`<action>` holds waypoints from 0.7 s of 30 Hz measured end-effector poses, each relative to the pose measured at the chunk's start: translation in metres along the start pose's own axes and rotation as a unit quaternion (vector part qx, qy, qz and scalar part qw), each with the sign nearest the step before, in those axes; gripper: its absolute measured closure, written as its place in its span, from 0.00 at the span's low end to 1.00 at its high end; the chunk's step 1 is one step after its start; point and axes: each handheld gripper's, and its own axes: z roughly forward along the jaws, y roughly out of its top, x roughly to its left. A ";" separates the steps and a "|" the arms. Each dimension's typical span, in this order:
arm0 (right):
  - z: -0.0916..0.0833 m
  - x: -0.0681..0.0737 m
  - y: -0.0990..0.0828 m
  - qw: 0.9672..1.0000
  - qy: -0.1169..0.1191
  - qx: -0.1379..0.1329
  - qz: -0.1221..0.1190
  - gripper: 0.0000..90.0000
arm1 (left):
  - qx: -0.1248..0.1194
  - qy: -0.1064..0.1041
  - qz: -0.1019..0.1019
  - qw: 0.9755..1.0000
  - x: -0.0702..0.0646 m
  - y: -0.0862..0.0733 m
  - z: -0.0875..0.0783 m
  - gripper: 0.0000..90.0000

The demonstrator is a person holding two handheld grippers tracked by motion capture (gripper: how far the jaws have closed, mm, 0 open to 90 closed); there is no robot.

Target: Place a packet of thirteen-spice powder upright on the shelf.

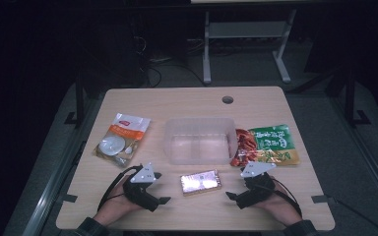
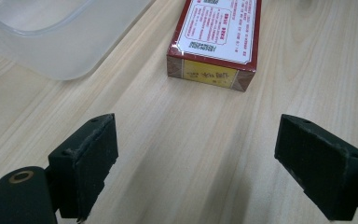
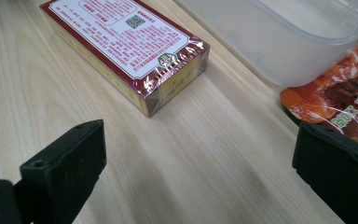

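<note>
My left gripper [image 1: 163,200]: jaws apart, empty.
My right gripper [image 1: 230,195]: jaws apart, empty.
Red box [image 1: 200,182]: flat on the table, between my grippers, just ahead of both.

Each hand carries a black gripper topped by a grey three-cornered plate dotted with small dark marks: the left gripper [image 1: 163,200] and the right gripper [image 1: 230,195]. Black cables loop back from both along the wrists. Up close, the jaws are blocky black pads with worn edges and small screw holes; a brass-ringed hole sits beside the left one. Dark cuffs cover the wrists.
</note>
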 end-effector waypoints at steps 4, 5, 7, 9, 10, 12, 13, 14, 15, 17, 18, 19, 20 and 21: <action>-0.004 -0.003 0.000 1.000 0.003 -0.006 0.003 0.03 | -0.001 -0.006 -0.001 1.000 0.003 0.003 0.000 0.14; -0.005 -0.003 0.000 1.000 0.006 -0.005 0.001 0.05 | -0.001 -0.006 -0.001 1.000 0.003 0.003 0.000 0.14; -0.007 -0.004 -0.001 1.000 0.010 -0.007 0.005 0.06 | -0.005 -0.012 0.000 1.000 0.004 0.006 0.000 0.14; -0.007 -0.005 -0.001 1.000 0.014 -0.006 0.006 0.06 | -0.011 -0.018 0.004 1.000 0.004 0.011 0.001 0.14; -0.007 -0.005 0.000 1.000 0.017 -0.005 0.007 0.06 | -0.012 -0.017 0.007 1.000 0.004 0.012 0.001 0.14; -0.007 -0.004 0.000 1.000 0.020 -0.001 0.010 0.06 | -0.011 -0.020 0.010 1.000 0.005 0.016 0.003 0.14; -0.007 -0.004 0.000 1.000 0.021 0.000 0.009 0.06 | -0.013 -0.023 0.010 1.000 0.005 0.018 0.004 0.14; -0.007 -0.004 0.000 1.000 0.022 0.000 0.012 0.06 | -0.012 -0.026 0.010 1.000 0.005 0.020 0.005 0.14; -0.007 -0.004 0.000 1.000 0.025 -0.002 0.017 0.06 | -0.009 -0.028 0.012 0.999 0.005 0.022 0.006 0.14; -0.007 -0.005 0.000 0.999 0.032 -0.003 0.025 0.06 | -0.005 -0.029 0.022 0.999 0.005 0.026 0.008 0.14; -0.007 -0.005 0.000 0.999 0.033 0.000 0.024 0.06 | -0.003 -0.032 0.021 0.999 0.005 0.028 0.010 0.14; -0.007 -0.005 0.000 0.999 0.033 0.001 0.022 0.07 | -0.003 -0.035 0.024 0.999 0.006 0.030 0.011 0.14; -0.007 -0.005 0.000 0.999 0.034 0.002 0.022 0.07 | -0.003 -0.035 0.024 0.999 0.006 0.030 0.011 0.14; -0.007 -0.005 0.000 0.999 0.035 0.003 0.023 0.07 | 0.000 -0.036 0.024 0.999 0.006 0.032 0.013 0.14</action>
